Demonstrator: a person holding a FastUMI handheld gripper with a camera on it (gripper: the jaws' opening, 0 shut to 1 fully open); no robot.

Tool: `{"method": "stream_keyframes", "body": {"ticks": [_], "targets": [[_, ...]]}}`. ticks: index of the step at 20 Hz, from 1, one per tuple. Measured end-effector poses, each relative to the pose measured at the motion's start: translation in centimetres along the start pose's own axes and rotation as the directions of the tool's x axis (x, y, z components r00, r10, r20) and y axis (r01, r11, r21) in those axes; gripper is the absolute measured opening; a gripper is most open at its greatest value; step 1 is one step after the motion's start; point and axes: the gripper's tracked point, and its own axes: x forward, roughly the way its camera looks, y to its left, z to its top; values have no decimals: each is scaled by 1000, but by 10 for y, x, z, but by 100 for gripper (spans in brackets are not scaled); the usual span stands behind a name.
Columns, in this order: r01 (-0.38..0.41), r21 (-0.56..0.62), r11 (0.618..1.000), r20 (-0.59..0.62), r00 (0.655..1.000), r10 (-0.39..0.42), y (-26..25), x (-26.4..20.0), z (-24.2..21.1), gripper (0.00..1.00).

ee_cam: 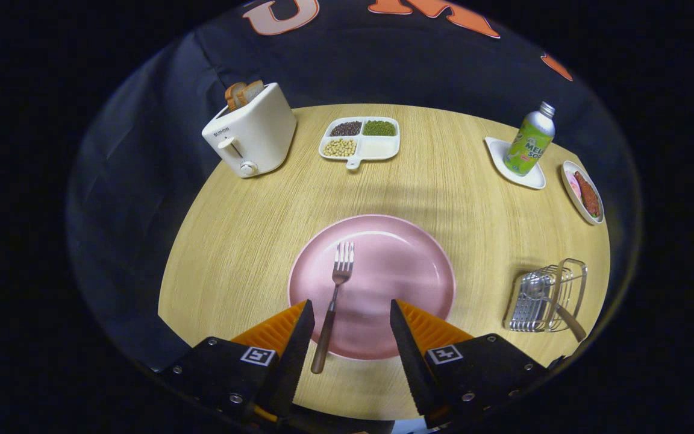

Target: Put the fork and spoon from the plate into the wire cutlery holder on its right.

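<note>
- Two gripper [350, 313] fingers stand wide apart, holding nothing, over the near rim of the round pink plate [401, 265].
- Between them lies the metal fork with a brown handle [332, 301], tines pointing away, handle end past the plate's near rim.
- Right of the plate, the wire cutlery holder [555, 295] on the wooden table [238, 241] contains the metal spoon [546, 298].

Gripper [350, 313], black screwed mounts, square tags, perhaps fiducials
</note>
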Motion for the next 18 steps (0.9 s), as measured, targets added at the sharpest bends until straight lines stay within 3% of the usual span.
{"method": "stream_keyframes", "body": {"ticks": [8, 10, 14, 15, 17, 18], "targets": [[60, 24, 998, -6, 998, -60, 10, 53, -32, 75], [80, 37, 996, -12, 997, -79, 7, 58, -38, 67], [101, 53, 994, 4, 995, -101, 3, 55, -32, 37], [108, 66, 992, -3, 994, -108, 2, 52, -36, 24], [92, 77, 993, 9, 996, -93, 5, 56, -43, 11], [85, 75, 994, 16, 996, -86, 5, 55, -43, 9]]}}
